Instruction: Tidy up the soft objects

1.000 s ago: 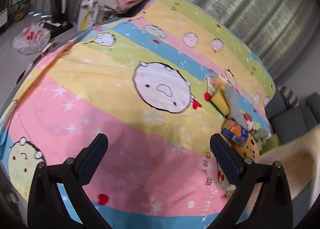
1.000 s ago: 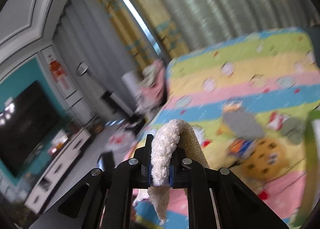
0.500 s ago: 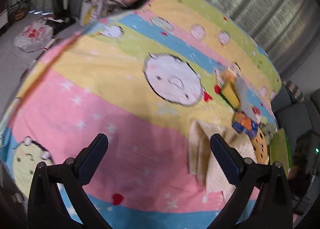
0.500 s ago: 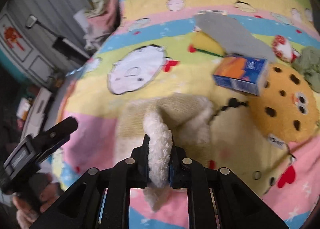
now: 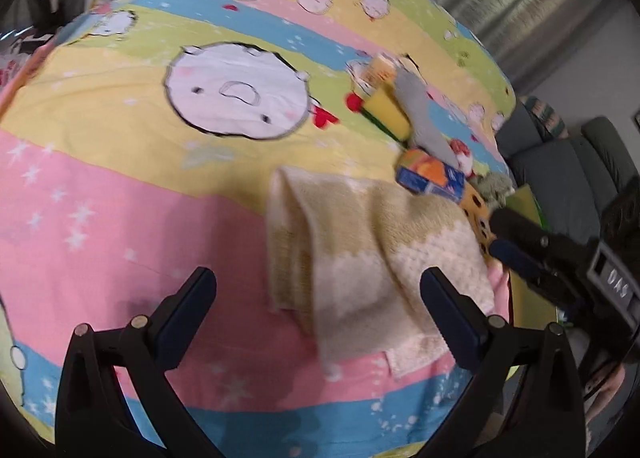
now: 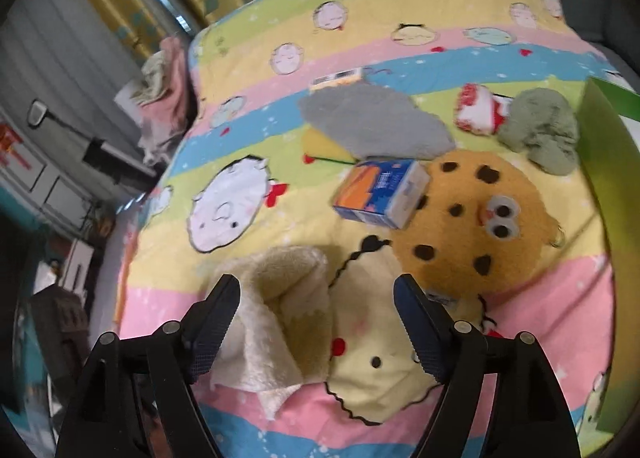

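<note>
A: Where is the cream towel?
B: Crumpled on the striped bedspread, between the opening right tongs, unpinched.
A: And the left tongs?
B: Spread wide, holding nothing

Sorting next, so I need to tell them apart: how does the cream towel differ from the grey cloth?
The cream towel lies near the front of the bedspread; the grey cloth lies farther back. The towel is bunched and folded over itself; the grey cloth lies spread out. The towel rests on the bedspread with nothing on it; the grey cloth drapes over a yellow sponge. Both look soft and fuzzy.
</note>
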Tool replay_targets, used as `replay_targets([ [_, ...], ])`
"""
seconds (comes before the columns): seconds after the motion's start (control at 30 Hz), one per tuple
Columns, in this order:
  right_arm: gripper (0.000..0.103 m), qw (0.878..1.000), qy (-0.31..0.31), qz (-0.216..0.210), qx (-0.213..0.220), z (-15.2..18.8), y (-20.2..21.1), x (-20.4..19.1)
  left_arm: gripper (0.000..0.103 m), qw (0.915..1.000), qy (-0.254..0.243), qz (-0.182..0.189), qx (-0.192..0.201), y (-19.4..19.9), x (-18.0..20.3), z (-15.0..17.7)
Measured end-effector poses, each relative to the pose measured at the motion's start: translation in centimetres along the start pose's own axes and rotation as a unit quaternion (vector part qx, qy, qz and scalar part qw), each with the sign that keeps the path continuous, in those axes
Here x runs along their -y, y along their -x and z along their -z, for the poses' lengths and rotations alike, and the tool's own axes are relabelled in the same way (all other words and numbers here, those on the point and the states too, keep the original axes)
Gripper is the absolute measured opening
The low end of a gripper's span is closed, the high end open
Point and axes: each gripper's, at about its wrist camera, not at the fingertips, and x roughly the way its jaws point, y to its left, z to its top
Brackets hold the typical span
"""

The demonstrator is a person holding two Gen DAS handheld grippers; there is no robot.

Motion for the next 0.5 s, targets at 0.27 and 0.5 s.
replay_targets([
  [0.27, 0.073, 0.989, -0.031, -0.089, -0.115, 0.9, -6.3, 0.4, 0.102, 0.9984, -0.038, -0.022, -0.036, -2.7, 2.6, 1.0],
  [0.5, 0.056, 0.986, -0.028, -0.111, -0.122, 1.4, -8.2, -0.4, 0.095, 0.9954, -0.078, -0.038, -0.039, -4.0, 3.8, 1.3],
])
